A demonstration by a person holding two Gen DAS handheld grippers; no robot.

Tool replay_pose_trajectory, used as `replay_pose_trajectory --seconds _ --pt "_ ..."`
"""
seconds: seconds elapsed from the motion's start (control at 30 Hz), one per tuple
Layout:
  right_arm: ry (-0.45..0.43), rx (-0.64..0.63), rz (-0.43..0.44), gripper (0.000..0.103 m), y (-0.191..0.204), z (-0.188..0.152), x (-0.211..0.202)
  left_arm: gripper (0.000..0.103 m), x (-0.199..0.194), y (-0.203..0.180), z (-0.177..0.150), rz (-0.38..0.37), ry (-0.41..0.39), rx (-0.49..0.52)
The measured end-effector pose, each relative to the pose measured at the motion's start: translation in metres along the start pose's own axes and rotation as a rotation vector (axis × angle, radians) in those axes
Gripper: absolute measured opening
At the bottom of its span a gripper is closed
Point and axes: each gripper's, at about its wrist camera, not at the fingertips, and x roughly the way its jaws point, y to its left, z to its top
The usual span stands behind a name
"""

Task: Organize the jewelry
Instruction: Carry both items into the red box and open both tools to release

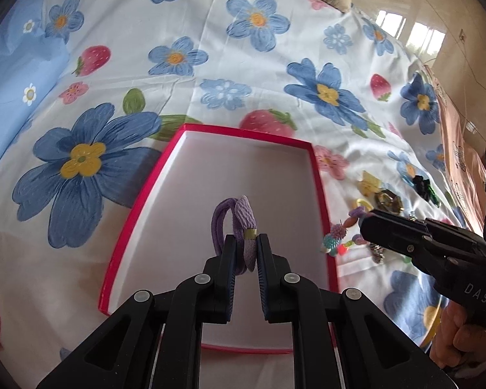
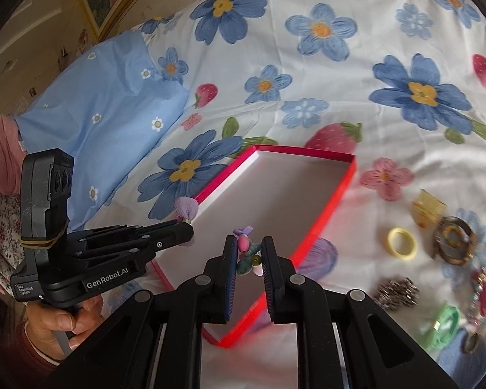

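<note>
The left gripper (image 1: 245,249) is clamped on a purple hair tie (image 1: 235,227), holding it over the white floor of the red-rimmed box (image 1: 317,175), near that box's near edge, probably so it can be let go inside. The right gripper (image 2: 249,254) is pinched narrow on a string of coloured beads (image 2: 248,249) above the box's near right rim, apparently bound for the same box. The box is empty and lies open on the flowered bedsheet (image 2: 307,64), so nothing blocks either drop. Right of the box on the bed lie a yellow ring (image 2: 401,241), a brown bangle (image 2: 453,240), a silver chain heap (image 2: 395,291) and a green bracelet (image 2: 444,324), not yet sorted
</note>
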Motion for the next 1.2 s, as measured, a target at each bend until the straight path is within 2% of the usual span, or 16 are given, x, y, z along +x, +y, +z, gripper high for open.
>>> replay_pose_trajectory --seconds 0.27,0.57,0.93,1.1,1.2 --pt "0.066 -0.02 0.011 0.015 0.005 0.009 0.05 0.012 0.032 0.018 0.006 0.045 0.067 -0.032" --pt "0.202 -0.063 0.045 0.015 0.022 -0.019 0.083 0.012 0.058 0.036 0.0 0.055 0.132 -0.064" --pt "0.248 -0.06 0.044 0.016 0.019 -0.025 0.088 0.024 0.07 0.034 -0.005 0.095 0.152 -0.047" --pt "0.25 -0.058 0.044 0.019 0.019 -0.025 0.087 0.039 0.067 0.033 -0.007 0.109 0.147 -0.046" --pt "0.251 -0.054 0.043 0.019 0.018 -0.026 0.086 0.04 0.066 0.035 -0.008 0.11 0.145 -0.052"
